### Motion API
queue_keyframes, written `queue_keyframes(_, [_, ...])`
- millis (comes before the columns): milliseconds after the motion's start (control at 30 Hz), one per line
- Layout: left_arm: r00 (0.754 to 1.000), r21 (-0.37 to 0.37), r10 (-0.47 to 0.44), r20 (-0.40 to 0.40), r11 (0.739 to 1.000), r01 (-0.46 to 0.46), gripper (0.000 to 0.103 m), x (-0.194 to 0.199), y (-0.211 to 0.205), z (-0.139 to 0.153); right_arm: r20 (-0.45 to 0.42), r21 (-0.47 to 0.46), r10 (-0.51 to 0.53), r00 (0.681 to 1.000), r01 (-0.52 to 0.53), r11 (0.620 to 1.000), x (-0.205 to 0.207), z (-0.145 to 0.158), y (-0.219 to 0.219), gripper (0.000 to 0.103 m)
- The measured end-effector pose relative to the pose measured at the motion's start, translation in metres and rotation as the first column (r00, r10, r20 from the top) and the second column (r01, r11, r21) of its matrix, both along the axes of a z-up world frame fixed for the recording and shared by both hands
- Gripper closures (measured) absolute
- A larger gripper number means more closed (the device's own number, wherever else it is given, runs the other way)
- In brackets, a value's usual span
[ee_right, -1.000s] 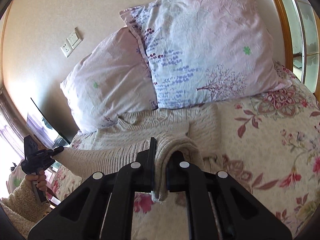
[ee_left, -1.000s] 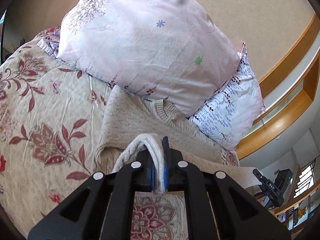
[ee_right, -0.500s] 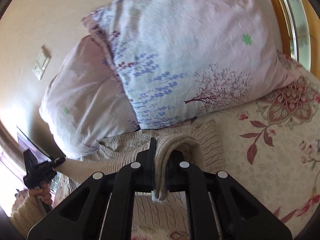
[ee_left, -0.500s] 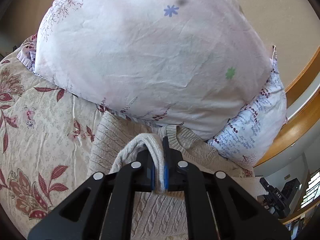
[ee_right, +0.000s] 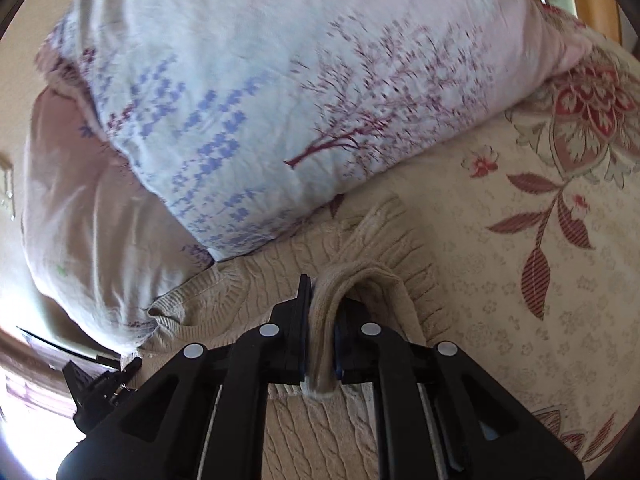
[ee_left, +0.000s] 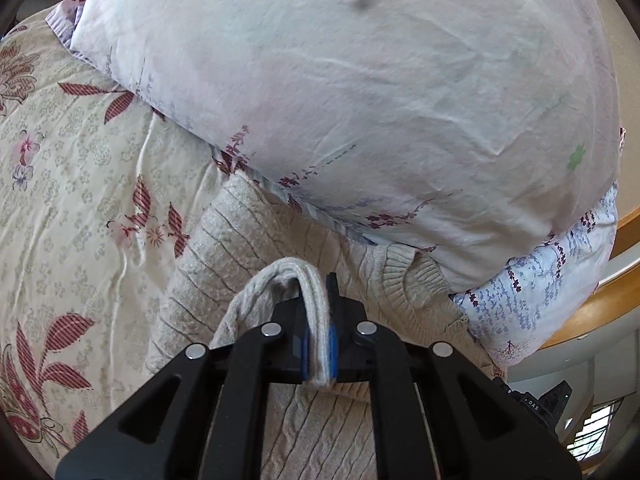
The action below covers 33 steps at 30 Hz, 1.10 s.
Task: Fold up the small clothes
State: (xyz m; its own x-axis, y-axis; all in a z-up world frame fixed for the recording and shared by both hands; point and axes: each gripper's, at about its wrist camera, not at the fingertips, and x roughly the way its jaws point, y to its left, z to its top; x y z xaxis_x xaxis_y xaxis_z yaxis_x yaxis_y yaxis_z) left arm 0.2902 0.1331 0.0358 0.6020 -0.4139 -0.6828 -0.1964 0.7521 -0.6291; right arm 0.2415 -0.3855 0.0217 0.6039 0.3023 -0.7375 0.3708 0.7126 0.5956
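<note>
A beige cable-knit sweater lies on the floral bedspread, its neckline against the pillows. My left gripper is shut on a folded edge of the sweater, holding it low over the sweater's upper part. In the right wrist view the sweater spreads under my right gripper, which is shut on another folded edge of it, close to the ribbed hem. The left gripper also shows at the lower left of the right wrist view.
Two large floral pillows stand right behind the sweater: a pink one and a blue-and-pink one. The floral bedspread extends left, and right in the right wrist view. A wooden ledge runs at the right.
Both grippers have carried the held sweater edges forward toward the pillows and lower, over the sweater's upper part. The pillows now fill most of both views.
</note>
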Motion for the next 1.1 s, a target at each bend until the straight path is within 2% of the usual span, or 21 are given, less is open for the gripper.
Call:
queue_keyframes(33, [1.0, -0.002, 0.002, -0.004, 1.0, -0.002, 0.094, 0.001, -0.001, 0.0, -0.016, 0.016, -0.016, 1.0, 0.016, 1.0, 0.001, -0.003, -0.002, 0.076])
queue_keyframes(67, [1.0, -0.003, 0.002, -0.007, 1.0, -0.002, 0.085, 0.002, -0.002, 0.0, -0.02, 0.031, -0.029, 0.999, 0.029, 0.999, 0.0, -0.004, -0.004, 0.069])
queue_keyframes(100, [1.0, -0.012, -0.009, -0.003, 1.0, 0.009, 0.079, 0.003, -0.004, 0.001, -0.019, 0.041, -0.039, 0.999, 0.039, 0.998, 0.0, -0.003, -0.005, 0.057])
queue_keyframes(133, [1.0, -0.017, -0.019, 0.005, 1.0, 0.02, 0.066, 0.004, -0.006, 0.003, -0.006, 0.051, -0.047, 0.999, 0.047, 0.998, -0.001, 0.0, -0.007, 0.046])
queue_keyframes(167, [1.0, -0.012, -0.025, 0.014, 1.0, 0.025, 0.055, 0.004, -0.007, 0.006, 0.008, 0.053, -0.052, 0.999, 0.052, 0.997, -0.002, 0.004, -0.008, 0.041])
queue_keyframes(200, [0.999, 0.002, -0.032, 0.029, 0.999, 0.032, 0.051, 0.004, -0.008, 0.01, 0.023, 0.045, -0.059, 0.998, 0.058, 0.997, -0.004, 0.008, -0.01, 0.036])
queue_keyframes(233, [0.999, 0.018, -0.038, 0.038, 0.999, 0.038, 0.044, 0.003, -0.01, 0.015, 0.044, 0.037, -0.063, 0.997, 0.062, 0.997, -0.006, 0.014, -0.012, 0.036])
queue_keyframes(267, [0.998, 0.037, -0.041, 0.043, 0.999, 0.04, 0.041, 0.002, -0.009, 0.018, 0.058, 0.033, -0.064, 0.996, 0.062, 0.998, -0.008, 0.019, -0.014, 0.036])
queue_keyframes(400, [0.995, 0.113, -0.075, 0.072, 0.991, 0.066, 0.042, -0.012, -0.002, 0.03, 0.073, -0.025, -0.048, 0.996, 0.05, 0.998, -0.025, 0.029, -0.022, 0.038])
queue_keyframes(467, [0.992, 0.162, -0.099, 0.077, 0.983, 0.085, 0.044, -0.021, 0.001, 0.032, 0.056, -0.08, -0.02, 0.998, 0.025, 0.996, -0.035, 0.029, -0.023, 0.047])
queue_keyframes(533, [0.989, 0.234, -0.133, 0.072, 0.966, 0.112, 0.05, -0.03, 0.001, 0.033, 0.031, -0.118, 0.01, 0.999, -0.006, 0.993, -0.048, 0.026, -0.024, 0.051])
queue_keyframes(600, [0.984, 0.315, -0.173, 0.052, 0.937, 0.148, 0.055, -0.039, -0.002, 0.031, 0.011, -0.14, 0.034, 0.999, -0.032, 0.99, -0.057, 0.023, -0.022, 0.056])
queue_keyframes(700, [0.976, 0.386, -0.217, 0.017, 0.902, 0.194, 0.058, -0.049, -0.007, 0.025, -0.015, -0.187, 0.087, 0.996, -0.088, 0.978, -0.067, 0.017, -0.015, 0.062])
queue_keyframes(767, [0.974, 0.396, -0.226, -0.002, 0.894, 0.209, 0.061, -0.053, -0.006, 0.019, -0.035, -0.213, 0.121, 0.992, -0.125, 0.969, -0.071, 0.014, -0.01, 0.065])
queue_keyframes(800, [0.974, 0.396, -0.227, -0.011, 0.893, 0.213, 0.062, -0.056, -0.006, 0.016, -0.044, -0.22, 0.133, 0.99, -0.139, 0.966, -0.072, 0.012, -0.007, 0.071])
queue_keyframes(900, [0.973, 0.397, -0.228, -0.038, 0.89, 0.224, 0.068, -0.059, -0.008, 0.01, -0.069, -0.248, 0.153, 0.986, -0.165, 0.954, -0.071, 0.007, 0.0, 0.075])
queue_keyframes(1000, [0.972, 0.403, -0.229, -0.052, 0.886, 0.23, 0.076, -0.061, -0.011, 0.006, -0.075, -0.27, 0.161, 0.984, -0.175, 0.947, -0.069, 0.005, 0.005, 0.087])
queue_keyframes(1067, [0.972, 0.39, -0.228, -0.054, 0.891, 0.231, 0.09, -0.061, -0.011, 0.006, -0.069, -0.277, 0.169, 0.983, -0.182, 0.944, -0.069, 0.006, 0.007, 0.09])
queue_keyframes(1100, [0.972, 0.374, -0.228, -0.054, 0.898, 0.232, 0.093, -0.061, -0.011, 0.006, -0.066, -0.275, 0.169, 0.983, -0.181, 0.944, -0.068, 0.007, 0.007, 0.091])
